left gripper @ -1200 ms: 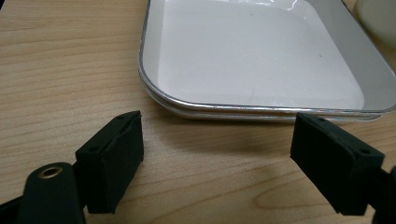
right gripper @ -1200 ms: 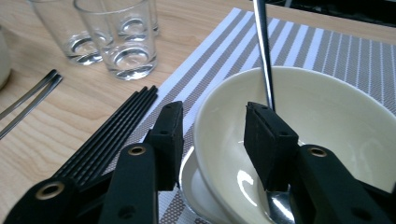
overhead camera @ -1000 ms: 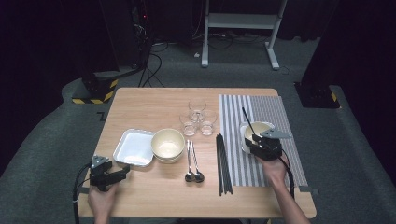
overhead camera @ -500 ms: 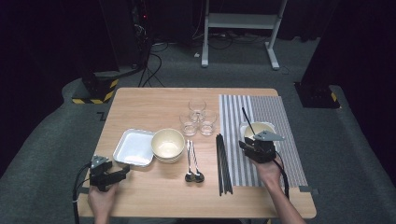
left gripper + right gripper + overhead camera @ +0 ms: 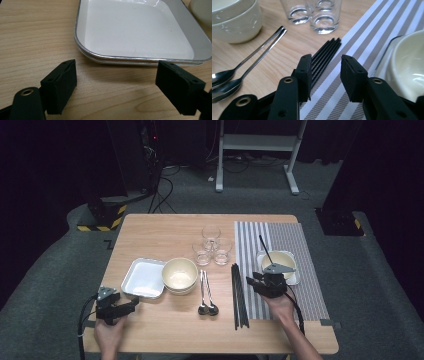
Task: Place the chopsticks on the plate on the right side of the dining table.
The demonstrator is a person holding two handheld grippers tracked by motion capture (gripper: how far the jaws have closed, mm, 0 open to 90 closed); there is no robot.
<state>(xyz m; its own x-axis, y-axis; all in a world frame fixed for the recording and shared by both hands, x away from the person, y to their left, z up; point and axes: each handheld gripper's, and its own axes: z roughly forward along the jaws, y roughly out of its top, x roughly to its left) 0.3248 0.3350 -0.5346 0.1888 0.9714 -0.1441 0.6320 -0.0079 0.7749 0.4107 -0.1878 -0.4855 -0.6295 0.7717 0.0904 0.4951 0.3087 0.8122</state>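
Wooden desk (image 5: 165,232) on dark carpet, striped mat (image 5: 295,242) along its right edge. Right gripper (image 5: 325,75) hovers over the mat's left border beside the black chopsticks (image 5: 324,53), jaws partly apart and just opening, nothing between them, touching nothing. Left gripper (image 5: 117,92) rests near the front-left corner, jaws wide and empty, just short of the white tray (image 5: 140,32).
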